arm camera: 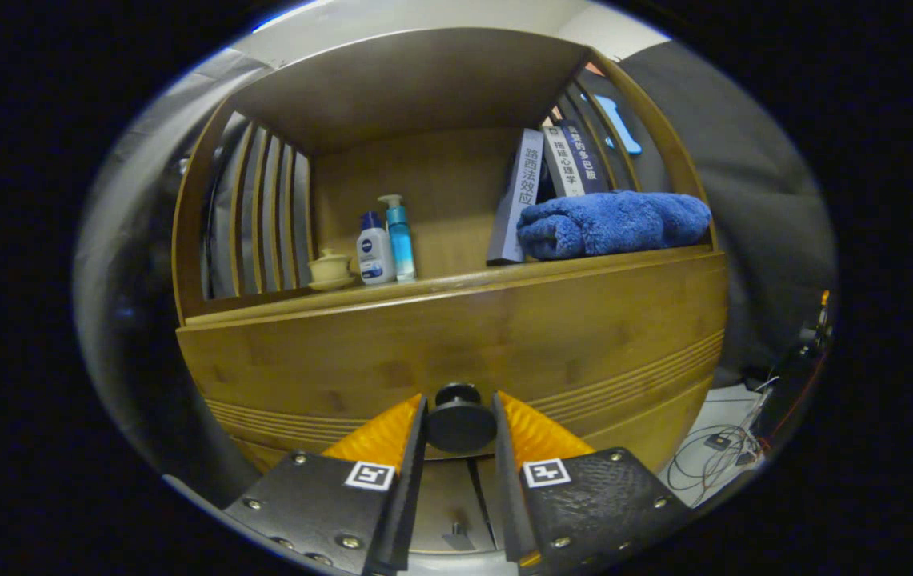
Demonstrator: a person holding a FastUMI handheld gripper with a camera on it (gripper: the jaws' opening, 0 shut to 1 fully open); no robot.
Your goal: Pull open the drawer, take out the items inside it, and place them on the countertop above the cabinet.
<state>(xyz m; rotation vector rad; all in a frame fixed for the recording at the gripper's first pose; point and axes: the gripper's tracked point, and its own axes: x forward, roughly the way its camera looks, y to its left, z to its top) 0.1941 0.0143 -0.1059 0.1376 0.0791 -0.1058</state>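
Wooden drawer sits shut, contents hidden, the tool clamped on its knob.

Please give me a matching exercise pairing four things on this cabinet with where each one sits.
Things:
1. drawer knob
2. blue towel
3. lidded cup
4. books

Places:
A. countertop's far left, beside the bottles
B. leaning behind the towel
C. between the gripper jaws
D. countertop's right end

Pairs: 1-C, 2-D, 3-A, 4-B

Countertop: cup, 2 bottles left; books behind towel right.
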